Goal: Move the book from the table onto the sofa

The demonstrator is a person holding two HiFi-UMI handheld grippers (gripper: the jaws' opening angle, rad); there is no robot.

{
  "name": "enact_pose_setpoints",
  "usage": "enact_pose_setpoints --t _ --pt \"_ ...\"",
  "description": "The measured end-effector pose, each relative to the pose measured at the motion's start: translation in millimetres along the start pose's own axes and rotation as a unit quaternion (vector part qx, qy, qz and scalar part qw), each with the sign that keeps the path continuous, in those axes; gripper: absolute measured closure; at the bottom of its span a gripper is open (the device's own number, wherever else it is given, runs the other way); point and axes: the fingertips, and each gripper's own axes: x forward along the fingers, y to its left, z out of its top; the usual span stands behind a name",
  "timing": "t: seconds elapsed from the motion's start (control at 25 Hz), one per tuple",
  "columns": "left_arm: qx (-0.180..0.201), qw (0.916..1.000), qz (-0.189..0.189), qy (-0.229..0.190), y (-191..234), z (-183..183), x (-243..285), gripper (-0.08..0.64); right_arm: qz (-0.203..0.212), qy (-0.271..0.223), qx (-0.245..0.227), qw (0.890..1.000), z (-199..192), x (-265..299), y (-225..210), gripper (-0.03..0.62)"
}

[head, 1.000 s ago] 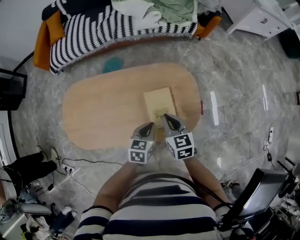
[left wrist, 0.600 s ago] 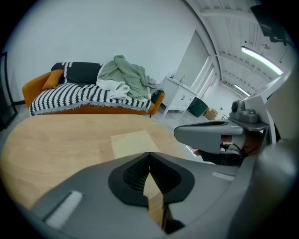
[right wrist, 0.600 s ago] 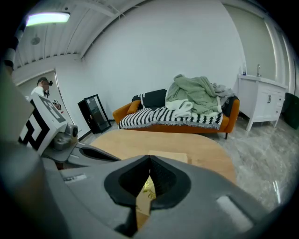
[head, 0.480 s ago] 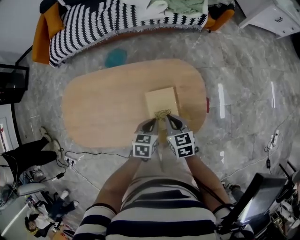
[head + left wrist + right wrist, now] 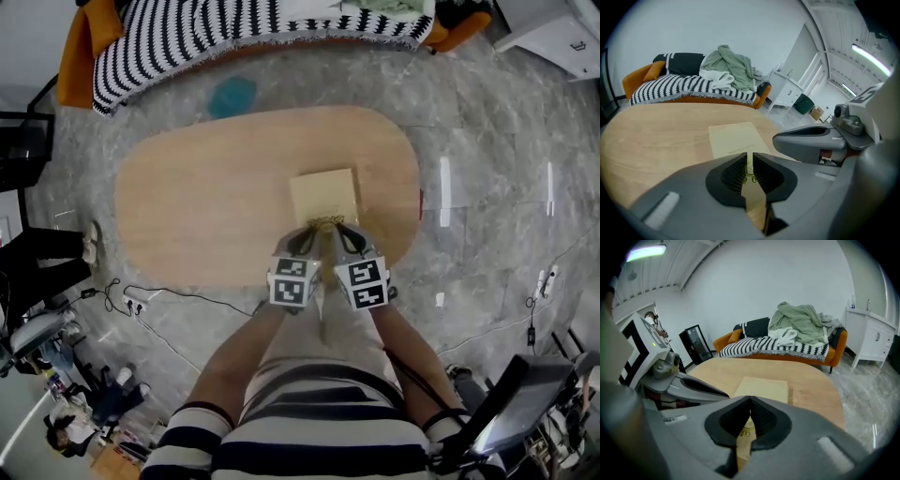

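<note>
A tan book (image 5: 324,194) lies flat on the oval wooden table (image 5: 206,206), towards its right end. Both grippers hang side by side just over the book's near edge. My left gripper (image 5: 305,234) shows a narrow slit between its pads (image 5: 746,158); its jaws have just been opening, and nothing is between them. The book (image 5: 733,137) shows beyond that slit. My right gripper (image 5: 340,232) is shut, its tips meeting (image 5: 751,404) above the book (image 5: 763,389). The sofa (image 5: 234,33), under a striped throw, stands beyond the table's far side.
A heap of green and white clothes (image 5: 731,65) lies on the sofa. A teal object (image 5: 232,94) is on the marble floor between sofa and table. White cabinets (image 5: 872,341) stand to the right, a black frame (image 5: 696,348) to the left. Cables (image 5: 141,305) trail near the table's left.
Both grippers have sunk and drawn in to the book's near edge, ending closer together. The head view has shifted, so the sofa sits higher in the picture.
</note>
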Motion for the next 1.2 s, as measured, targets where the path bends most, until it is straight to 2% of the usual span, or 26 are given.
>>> enact_pose_setpoints --t 0.2,0.28,0.48,0.6,0.72,0.96,1.08,1.2 --pt "-0.020 0.9997 0.011 0.007 10.7 -8.0 10.4 0.485 -0.001 0.009 -0.003 1.000 -10.0 12.5 -3.7 0.592" --pt "-0.028 0.9994 0.016 0.010 15.5 -10.8 11.8 0.483 -0.003 0.013 -0.002 1.000 -13.9 17.3 -5.7 0.557" --pt "-0.049 0.9982 0.033 0.011 27.5 -13.8 16.1 0.468 -0.011 0.014 0.002 1.000 -19.3 27.1 -14.4 0.534" --pt "-0.068 0.9963 0.053 0.003 39.5 -15.7 19.6 0.433 -0.014 0.018 0.003 1.000 -25.8 34.4 -20.0 0.509" --pt "-0.079 0.9951 0.060 -0.002 47.3 -18.6 19.4 0.376 -0.016 0.021 0.007 1.000 -30.5 38.5 -23.3 0.460" --pt "-0.085 0.9956 0.038 -0.005 50.5 -24.8 30.0 0.299 -0.034 0.011 0.023 0.999 -37.2 46.2 -39.4 0.336" --pt "-0.099 0.9946 0.030 -0.010 51.3 -23.5 38.0 0.244 -0.020 0.012 0.033 0.999 -43.4 51.8 -42.6 0.273" --pt "-0.106 0.9939 0.025 -0.012 50.9 -21.1 43.5 0.224 -0.006 0.023 0.046 0.999 -50.8 55.9 -43.8 0.238"
